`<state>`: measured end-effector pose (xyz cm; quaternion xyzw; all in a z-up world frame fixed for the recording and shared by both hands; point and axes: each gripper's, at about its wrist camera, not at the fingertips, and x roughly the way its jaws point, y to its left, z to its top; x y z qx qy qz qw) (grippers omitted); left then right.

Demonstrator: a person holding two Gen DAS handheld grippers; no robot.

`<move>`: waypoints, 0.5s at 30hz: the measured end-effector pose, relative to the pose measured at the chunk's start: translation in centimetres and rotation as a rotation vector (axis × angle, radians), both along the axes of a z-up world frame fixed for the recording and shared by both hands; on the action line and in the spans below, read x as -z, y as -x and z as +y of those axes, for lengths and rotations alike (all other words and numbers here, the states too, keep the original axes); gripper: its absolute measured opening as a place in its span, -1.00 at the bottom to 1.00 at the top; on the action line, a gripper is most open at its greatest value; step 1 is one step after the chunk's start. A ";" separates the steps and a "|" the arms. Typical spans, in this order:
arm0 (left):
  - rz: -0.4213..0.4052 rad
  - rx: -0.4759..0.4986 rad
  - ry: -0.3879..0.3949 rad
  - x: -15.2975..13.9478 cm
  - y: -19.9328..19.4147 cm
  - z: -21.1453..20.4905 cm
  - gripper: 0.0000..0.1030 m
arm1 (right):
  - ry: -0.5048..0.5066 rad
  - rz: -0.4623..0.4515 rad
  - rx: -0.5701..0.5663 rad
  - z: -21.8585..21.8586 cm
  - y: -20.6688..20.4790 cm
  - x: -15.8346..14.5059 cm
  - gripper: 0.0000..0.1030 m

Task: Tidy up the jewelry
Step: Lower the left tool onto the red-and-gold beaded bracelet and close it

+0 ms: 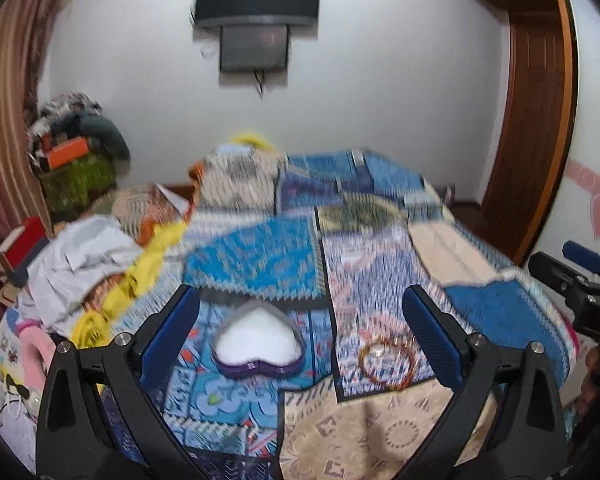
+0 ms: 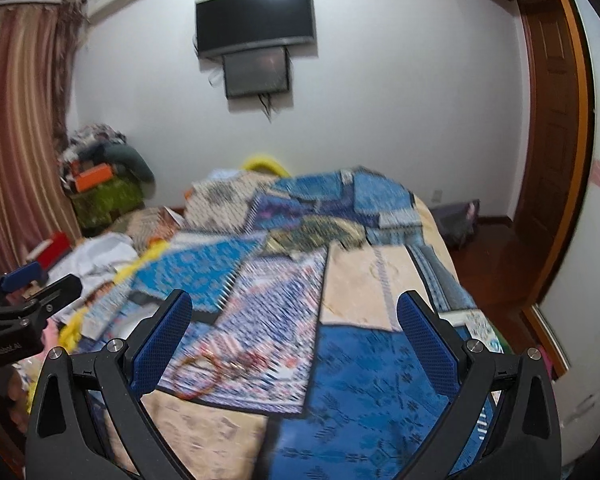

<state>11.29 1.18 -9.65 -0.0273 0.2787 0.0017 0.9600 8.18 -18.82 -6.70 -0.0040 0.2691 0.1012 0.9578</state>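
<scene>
A heart-shaped purple box [image 1: 259, 346] with a white lining lies open on the patchwork bedspread [image 1: 260, 256], between my left gripper's fingers and a little ahead of them. Thin orange-gold bangles [image 1: 387, 360] lie in a small heap to its right, near the right finger. My left gripper [image 1: 300, 332] is open and empty. My right gripper [image 2: 296, 336] is open and empty above the bed; the bangles [image 2: 216, 368] lie just inside its left finger. The frames are blurred. The box is hidden in the right wrist view.
Crumpled white and yellow clothes [image 1: 88, 264] lie on the bed's left side. A cluttered pile [image 1: 76, 152] stands in the far left corner by the curtain. A wooden door [image 2: 552, 140] is at right, two screens [image 1: 256, 20] on the far wall.
</scene>
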 end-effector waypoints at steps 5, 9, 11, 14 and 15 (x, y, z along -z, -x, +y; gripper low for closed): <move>0.133 0.072 0.024 3.5 -2.3 -0.9 0.65 | 0.028 0.099 -0.020 -0.6 -1.3 2.6 0.97; 0.210 0.131 0.045 5.5 -3.4 -2.0 0.45 | 0.018 0.162 -0.065 -0.5 -2.4 4.3 0.85; 0.243 0.158 0.052 6.4 -3.8 -2.5 0.25 | 0.010 0.190 -0.089 -0.3 -2.8 5.1 0.71; 0.287 0.193 0.062 7.6 -4.4 -3.0 -0.05 | -0.006 0.227 -0.128 0.0 -3.3 6.0 0.48; 0.297 0.200 0.068 7.9 -4.5 -3.0 -0.10 | -0.012 0.237 -0.140 0.1 -3.5 6.2 0.43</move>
